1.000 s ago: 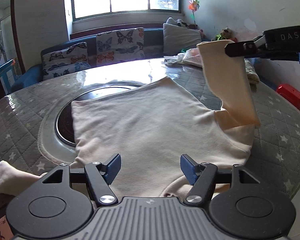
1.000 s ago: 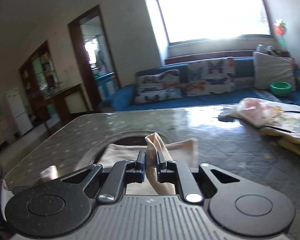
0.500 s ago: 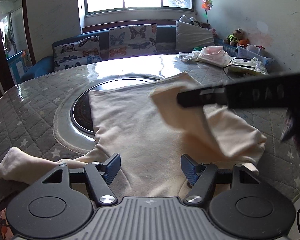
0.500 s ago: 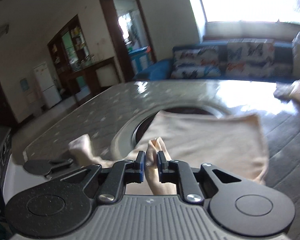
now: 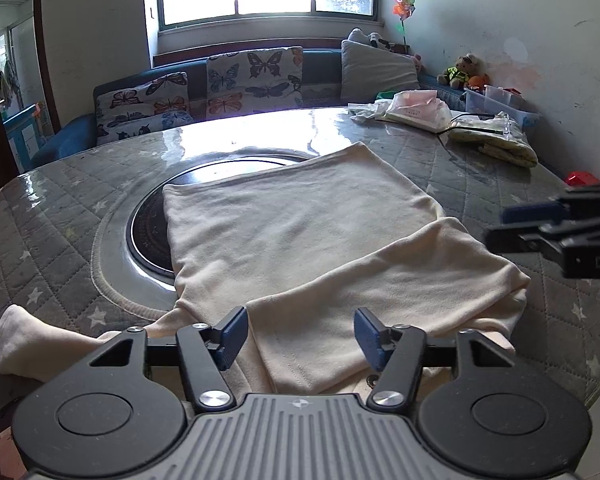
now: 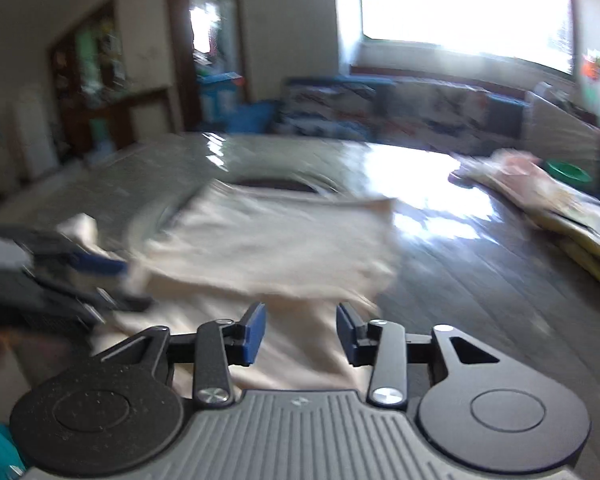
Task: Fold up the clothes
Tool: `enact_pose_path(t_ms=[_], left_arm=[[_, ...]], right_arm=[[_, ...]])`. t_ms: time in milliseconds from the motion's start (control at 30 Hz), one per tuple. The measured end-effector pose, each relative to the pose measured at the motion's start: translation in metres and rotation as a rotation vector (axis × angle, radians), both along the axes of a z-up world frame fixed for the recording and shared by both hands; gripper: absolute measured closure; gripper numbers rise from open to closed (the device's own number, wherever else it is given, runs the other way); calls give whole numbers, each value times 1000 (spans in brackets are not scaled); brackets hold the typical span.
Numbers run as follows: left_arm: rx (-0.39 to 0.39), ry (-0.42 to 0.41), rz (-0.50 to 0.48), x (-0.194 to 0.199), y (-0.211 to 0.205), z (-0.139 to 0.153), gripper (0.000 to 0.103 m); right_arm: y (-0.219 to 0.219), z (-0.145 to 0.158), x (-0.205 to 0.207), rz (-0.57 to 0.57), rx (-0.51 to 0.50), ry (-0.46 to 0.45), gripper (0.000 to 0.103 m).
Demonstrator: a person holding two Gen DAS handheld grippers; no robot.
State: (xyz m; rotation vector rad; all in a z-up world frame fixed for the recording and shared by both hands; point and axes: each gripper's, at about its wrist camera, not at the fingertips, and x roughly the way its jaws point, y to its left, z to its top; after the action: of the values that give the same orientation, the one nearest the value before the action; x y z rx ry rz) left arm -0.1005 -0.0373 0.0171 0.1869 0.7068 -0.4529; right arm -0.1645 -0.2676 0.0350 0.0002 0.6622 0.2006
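A cream shirt (image 5: pixel 300 232) lies spread on the table (image 5: pixel 52 208), its far part covering the right side of the round dark plate (image 5: pixel 148 228) set in the tabletop. One sleeve (image 5: pixel 380 292) is folded across the near body of the shirt, running from about three o'clock down toward six o'clock, where its cuff end lies flat. The other sleeve (image 5: pixel 24 340) trails off loose at about eight o'clock.

The left gripper (image 5: pixel 300 332) sits low at six o'clock over the near edge of the shirt, its jaws wide apart and holding nothing. The right gripper (image 6: pixel 300 332) also has its jaws apart with no cloth between them; in the left view it shows at three o'clock, beside the folded sleeve's outer edge. The right view is blurred, so whether it touches the cloth below cannot be told.

At one o'clock on the table lie plastic bags (image 5: pixel 416 108) and a yellow cloth (image 5: pixel 500 148). Butterfly cushions (image 5: pixel 252 76) line the sofa beyond.
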Motion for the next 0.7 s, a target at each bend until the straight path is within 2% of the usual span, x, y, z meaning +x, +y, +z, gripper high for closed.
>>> enact_pose_path(t_ms=[67, 100, 200, 367, 433, 467, 500, 567, 700], left_arm=[[4, -1, 1, 3, -1, -2, 45], [5, 2, 1, 4, -2, -3, 51], [6, 14, -3, 7, -4, -7, 60], [23, 18, -12, 9, -8, -12, 64], [34, 20, -12, 9, -9, -14, 65], [40, 20, -12, 10, -9, -15, 67], [46, 21, -11, 10, -9, -16, 68], [55, 20, -8, 11, -10, -18, 68], [62, 19, -4, 11, -11, -18, 68]], right_arm=[[-15, -9, -9, -29, -2, 34, 61], [-19, -13, -12, -36, -5, 47, 61], [-25, -25, -18, -43, 0, 79, 61], [-21, -37, -15, -55, -8, 65, 62], [-17, -39, -7, -58, 14, 70, 68], [-18, -40, -7, -62, 15, 73, 83], [-18, -40, -7, -65, 15, 76, 88], [-20, -40, -8, -85, 9, 78, 91], [-25, -33, -10, -100, -6, 81, 91]])
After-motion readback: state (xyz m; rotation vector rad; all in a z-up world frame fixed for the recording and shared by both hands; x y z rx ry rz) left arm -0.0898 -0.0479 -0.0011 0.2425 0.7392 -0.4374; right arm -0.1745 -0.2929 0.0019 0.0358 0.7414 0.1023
